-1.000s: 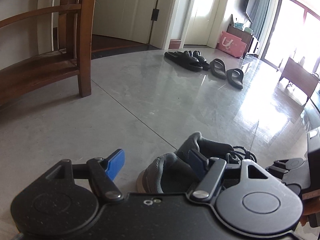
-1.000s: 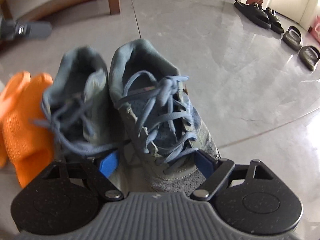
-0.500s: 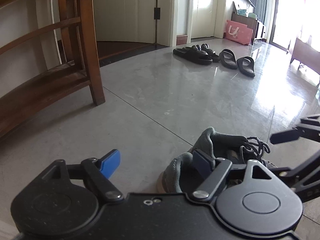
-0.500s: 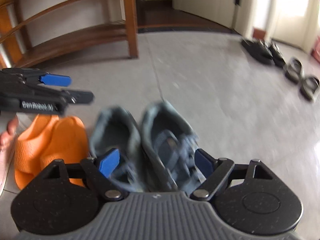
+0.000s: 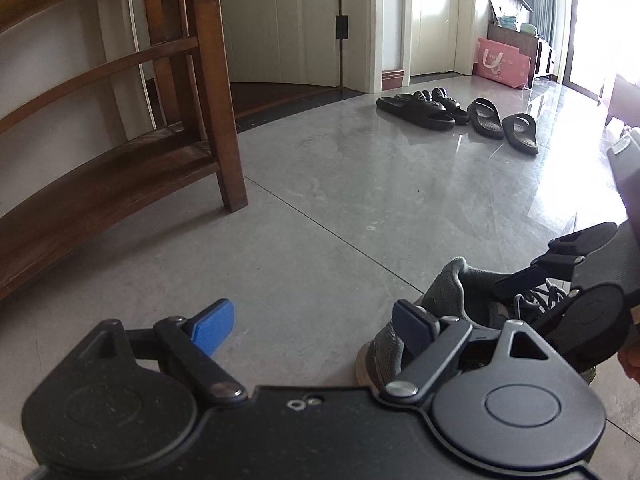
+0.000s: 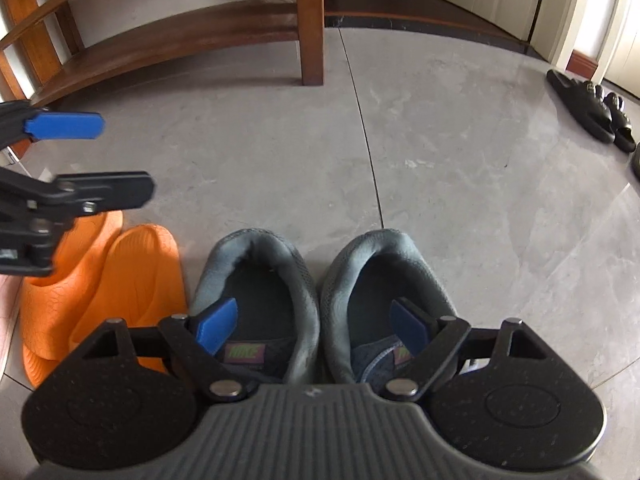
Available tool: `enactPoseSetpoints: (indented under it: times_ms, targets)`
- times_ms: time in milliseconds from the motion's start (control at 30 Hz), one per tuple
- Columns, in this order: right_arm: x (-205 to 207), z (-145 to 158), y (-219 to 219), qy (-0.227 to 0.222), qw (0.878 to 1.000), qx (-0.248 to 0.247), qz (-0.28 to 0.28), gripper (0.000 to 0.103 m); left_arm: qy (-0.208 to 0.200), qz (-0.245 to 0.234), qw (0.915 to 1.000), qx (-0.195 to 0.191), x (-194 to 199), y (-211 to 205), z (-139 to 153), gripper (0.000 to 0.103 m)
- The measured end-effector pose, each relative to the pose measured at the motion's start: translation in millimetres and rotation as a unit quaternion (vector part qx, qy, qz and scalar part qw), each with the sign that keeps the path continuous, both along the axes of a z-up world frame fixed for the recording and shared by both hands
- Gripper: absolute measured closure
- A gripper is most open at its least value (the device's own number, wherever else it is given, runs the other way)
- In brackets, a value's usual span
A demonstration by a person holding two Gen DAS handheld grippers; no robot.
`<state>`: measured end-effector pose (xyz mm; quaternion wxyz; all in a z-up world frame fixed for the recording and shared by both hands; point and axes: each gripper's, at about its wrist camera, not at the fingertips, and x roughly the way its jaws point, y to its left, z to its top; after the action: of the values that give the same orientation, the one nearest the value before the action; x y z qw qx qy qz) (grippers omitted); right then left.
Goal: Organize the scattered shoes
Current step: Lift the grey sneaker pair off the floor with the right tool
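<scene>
Grey sneakers [image 6: 320,300] side by side, heels toward wooden rack [image 6: 168,36].

Wooden rack [image 5: 120,184], pink bag [image 5: 502,62], grey floor [image 5: 360,184].

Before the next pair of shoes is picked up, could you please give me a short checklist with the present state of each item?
1. Grey sneakers side by side on the floor, heels toward the wooden rack: ok.
2. Orange slippers together, to the left of the sneakers: ok.
3. Right tool open, nothing clamped: ok.
4. Left tool open, its jaws having just been opening, nothing between them: ok.
5. Black slippers by the doorway sorted: not ok, still out on the floor.
6. Free room on the rack's shelves: cannot tell, only part shows.
</scene>
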<state>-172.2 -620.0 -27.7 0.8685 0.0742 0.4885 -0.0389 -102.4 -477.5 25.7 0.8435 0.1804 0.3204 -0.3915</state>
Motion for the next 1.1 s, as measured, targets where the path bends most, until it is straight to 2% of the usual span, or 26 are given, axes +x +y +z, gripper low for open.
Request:
enactPoseSetpoints:
  times_ms: [400,533,600,667,767,1100]
  targets:
    - [2,-28,-3,0.03,0.999,-0.012,-0.002,0.017,0.028,0.008,0.9996,-0.002,13,1,-12,0.016]
    - [9,-35,-9,0.029,1.0,-0.001,-0.01,0.006,0.032,0.009,0.9994,0.0,16,1,-16,0.016]
    - [16,-40,-4,0.036,0.999,-0.009,0.001,0.005,0.034,0.009,0.9994,0.0,18,1,-18,0.015]
    - [23,-45,0,0.049,0.999,-0.017,0.015,0.0,0.036,0.011,0.9993,0.0,20,2,-19,0.015]
    - [35,-51,4,0.066,0.998,-0.016,0.017,0.0,0.04,0.017,0.9991,0.0,23,5,-20,0.015]
    - [50,-59,0,0.079,0.996,0.004,0.047,0.0,0.052,0.031,0.9982,-0.003,33,11,-23,0.014]
